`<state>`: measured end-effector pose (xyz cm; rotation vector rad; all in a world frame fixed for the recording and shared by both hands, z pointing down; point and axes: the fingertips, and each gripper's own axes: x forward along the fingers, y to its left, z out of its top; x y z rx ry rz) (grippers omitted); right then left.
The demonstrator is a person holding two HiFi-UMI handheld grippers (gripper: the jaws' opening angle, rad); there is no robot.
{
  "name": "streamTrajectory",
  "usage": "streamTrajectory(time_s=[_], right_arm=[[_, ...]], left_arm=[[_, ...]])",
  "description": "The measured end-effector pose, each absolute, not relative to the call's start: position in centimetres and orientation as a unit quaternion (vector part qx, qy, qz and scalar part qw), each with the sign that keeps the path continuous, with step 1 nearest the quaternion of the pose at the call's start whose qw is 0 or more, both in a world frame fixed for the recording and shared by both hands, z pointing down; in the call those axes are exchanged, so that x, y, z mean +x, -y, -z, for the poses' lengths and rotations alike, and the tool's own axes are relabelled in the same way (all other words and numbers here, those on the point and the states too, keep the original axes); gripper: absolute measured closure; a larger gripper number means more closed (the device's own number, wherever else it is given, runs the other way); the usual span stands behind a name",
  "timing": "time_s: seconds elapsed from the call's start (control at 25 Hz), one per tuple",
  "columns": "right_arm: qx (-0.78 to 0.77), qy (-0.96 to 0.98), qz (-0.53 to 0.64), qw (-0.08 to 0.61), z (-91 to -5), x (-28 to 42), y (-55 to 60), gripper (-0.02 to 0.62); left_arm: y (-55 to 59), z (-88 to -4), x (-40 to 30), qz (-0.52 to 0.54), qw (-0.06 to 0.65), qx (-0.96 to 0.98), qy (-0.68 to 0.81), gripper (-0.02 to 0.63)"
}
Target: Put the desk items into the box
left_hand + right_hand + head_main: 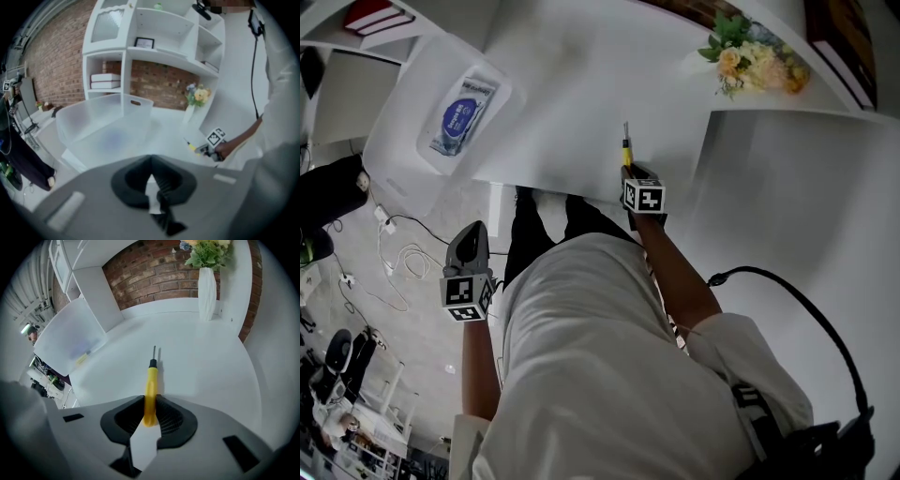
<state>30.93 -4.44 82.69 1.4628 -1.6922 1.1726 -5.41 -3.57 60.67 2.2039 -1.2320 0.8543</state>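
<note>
Right gripper view shows the right claw (150,402) clamped on a yellow-handled screwdriver (151,380) resting on the white tabletop (206,366), apart from the translucent plastic box (70,341). The left claw (151,182) is pressed together, empty.

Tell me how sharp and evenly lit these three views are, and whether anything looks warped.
Head view: bright and even, the desk nearly washed out, its edges bowed by the wide lens. Left gripper view: strong fisheye with black corners; the translucent box looks hazy and soft. Right gripper view: same dark corners, but the yellow screwdriver is crisp and throws a thin shadow beside its shaft.
</note>
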Motion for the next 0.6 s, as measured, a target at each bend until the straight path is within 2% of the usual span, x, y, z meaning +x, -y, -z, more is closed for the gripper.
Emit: streamTrajectory(time_s=[0.28,0.6], right_arm=[[0.537,0.657,-0.435,0.300,-81.7,30.6,5.1,0.531],[0.543,0.680,-0.415,0.265,-77.8,28.5,7.1,0.531]], left_arm=[[4.0,-60.4,-5.4,-0.298,0.232,0.804,0.460,0.603],[6.0,-58.3,-6.3,-0.287,0.211,0.819,0.449,0.603]])
